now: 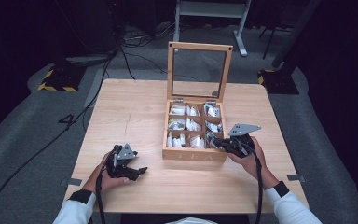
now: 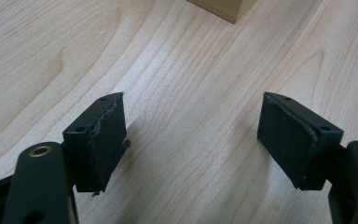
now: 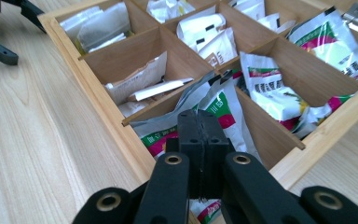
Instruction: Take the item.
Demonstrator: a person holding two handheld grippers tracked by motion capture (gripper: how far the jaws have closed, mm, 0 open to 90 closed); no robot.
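Table (image 1: 135,112): light wood, on grey floor (image 1: 23,135). Black cables (image 1: 37,154) ran across floor at left. White frame legs (image 1: 240,32) stood behind.

Pale matt wooden tea box (image 1: 193,154), glossy plastic sachets (image 3: 214,105)

Your high view is unevenly lit: the table (image 1: 135,107) is bright under overhead light while the surrounding floor falls into near-black. The picture is soft and low in detail. Your gripper views are sharp on the wood grain, with soft shadows beneath the jaws; the sachets (image 3: 214,100) show mild glare, and the nearest black parts blur.
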